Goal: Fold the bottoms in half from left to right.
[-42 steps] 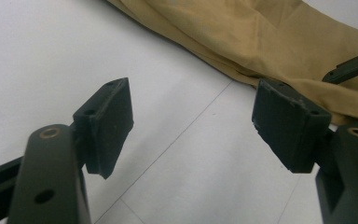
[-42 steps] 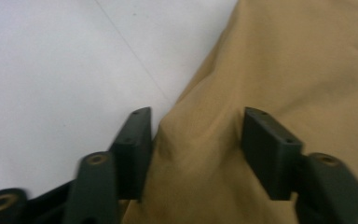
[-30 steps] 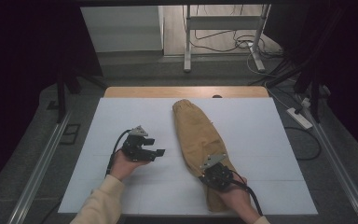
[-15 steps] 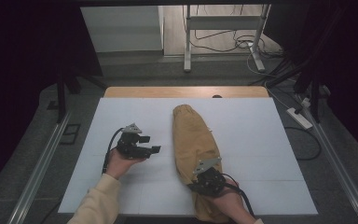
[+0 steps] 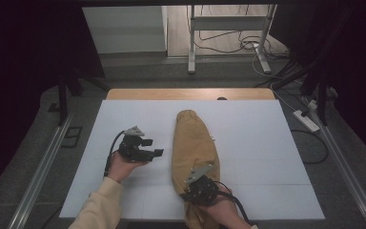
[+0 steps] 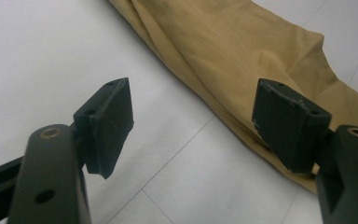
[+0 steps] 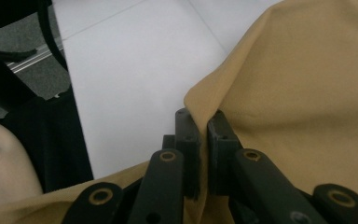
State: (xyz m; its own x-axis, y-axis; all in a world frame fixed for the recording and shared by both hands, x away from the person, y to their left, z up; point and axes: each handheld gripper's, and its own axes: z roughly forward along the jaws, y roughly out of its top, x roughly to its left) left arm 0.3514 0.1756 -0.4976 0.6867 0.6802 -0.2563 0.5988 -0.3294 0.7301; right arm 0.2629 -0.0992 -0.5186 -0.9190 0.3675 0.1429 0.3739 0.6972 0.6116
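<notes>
A tan cloth [image 5: 194, 148] lies lengthwise on the white table [image 5: 267, 143], folded into a long narrow bundle that runs from near the table's middle down to its near edge. At the near end the right gripper [image 5: 190, 192] has its jaws pressed together on a raised fold of the fabric, cloth pinched between the pads [image 7: 189, 140]. The left gripper [image 5: 153, 151] sits just beside the cloth's left edge, apart from it, jaws spread wide and holding nothing, above the bare table surface.
</notes>
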